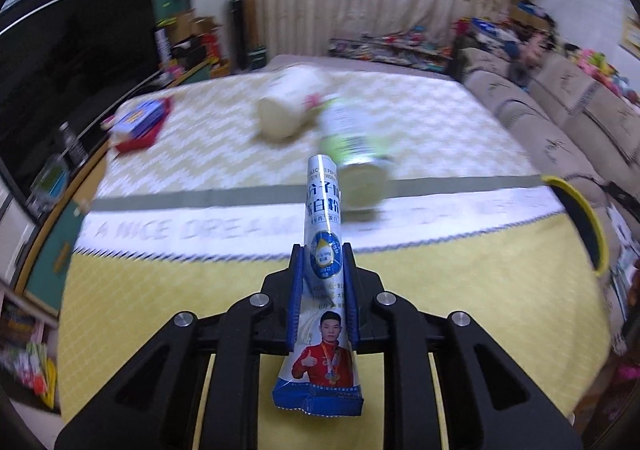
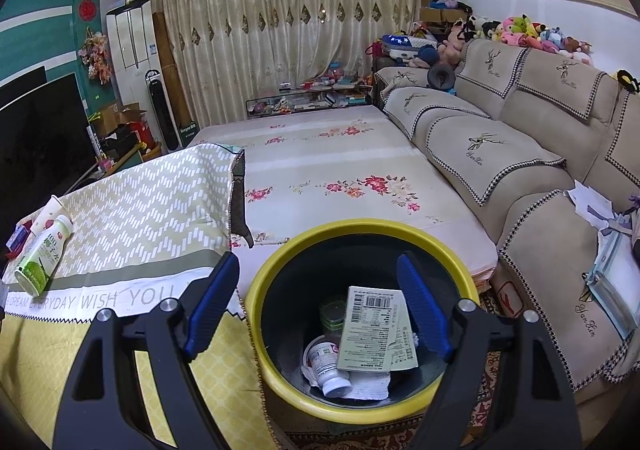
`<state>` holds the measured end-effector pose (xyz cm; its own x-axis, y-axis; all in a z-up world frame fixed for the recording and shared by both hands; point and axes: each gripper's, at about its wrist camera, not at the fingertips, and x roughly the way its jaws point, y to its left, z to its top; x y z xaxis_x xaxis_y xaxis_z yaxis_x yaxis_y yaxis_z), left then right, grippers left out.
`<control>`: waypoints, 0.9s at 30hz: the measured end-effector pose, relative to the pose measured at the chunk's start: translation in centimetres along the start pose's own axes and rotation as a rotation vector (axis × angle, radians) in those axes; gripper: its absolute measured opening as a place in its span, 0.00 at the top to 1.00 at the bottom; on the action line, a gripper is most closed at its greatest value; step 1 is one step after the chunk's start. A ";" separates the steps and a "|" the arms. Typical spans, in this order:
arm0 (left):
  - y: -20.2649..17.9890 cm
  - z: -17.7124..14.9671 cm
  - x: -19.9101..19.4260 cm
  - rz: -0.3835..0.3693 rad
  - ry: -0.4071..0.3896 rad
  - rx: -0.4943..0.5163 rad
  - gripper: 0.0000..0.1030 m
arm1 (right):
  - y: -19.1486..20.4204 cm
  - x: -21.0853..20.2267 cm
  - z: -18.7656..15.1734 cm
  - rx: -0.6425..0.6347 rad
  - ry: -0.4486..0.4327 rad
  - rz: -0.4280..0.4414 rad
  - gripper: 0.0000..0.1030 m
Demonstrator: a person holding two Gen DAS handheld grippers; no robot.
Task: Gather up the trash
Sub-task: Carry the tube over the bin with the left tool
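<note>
My left gripper (image 1: 323,250) is shut on a long blue-and-white powder sachet (image 1: 322,202), which stands up between the blue pads above the yellow tablecloth (image 1: 160,290). Beyond it, blurred, a green drink bottle (image 1: 348,138) and a paper cup (image 1: 288,106) lie on the cloth. The rim of the yellow bin (image 1: 588,218) shows at the right edge. My right gripper (image 2: 318,262) hangs open above that yellow bin (image 2: 264,290) with nothing between its pads. Inside lie a white bottle (image 2: 326,366), a printed carton (image 2: 372,330) and a green-lidded jar (image 2: 333,314). The green drink bottle (image 2: 42,254) and cup (image 2: 48,212) lie far left.
A red-and-blue packet (image 1: 140,122) lies at the table's far left. A floral-sheeted bed (image 2: 340,170) stretches behind the bin, and a beige sofa (image 2: 520,170) runs along the right. A dark TV screen (image 2: 40,138) stands at the left.
</note>
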<state>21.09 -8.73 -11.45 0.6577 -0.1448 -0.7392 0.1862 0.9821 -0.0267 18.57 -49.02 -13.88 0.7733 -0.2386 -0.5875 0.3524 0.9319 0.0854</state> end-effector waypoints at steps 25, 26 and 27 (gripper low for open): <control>-33.0 8.1 6.2 -0.521 0.046 0.427 0.81 | -10.5 -2.8 -1.2 0.135 -0.047 -0.092 0.25; -34.1 8.2 7.1 -0.520 0.045 0.434 0.81 | -10.7 -2.8 -1.2 0.138 -0.045 -0.095 0.25; -34.9 8.3 7.7 -0.519 0.047 0.439 0.81 | -10.9 -2.7 -1.2 0.140 -0.043 -0.098 0.25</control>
<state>25.65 -45.12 -10.63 0.3725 -0.5693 -0.7329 0.7548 0.6453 -0.1175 11.95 -58.23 -14.18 0.7521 -0.3406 -0.5642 0.4950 0.8572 0.1423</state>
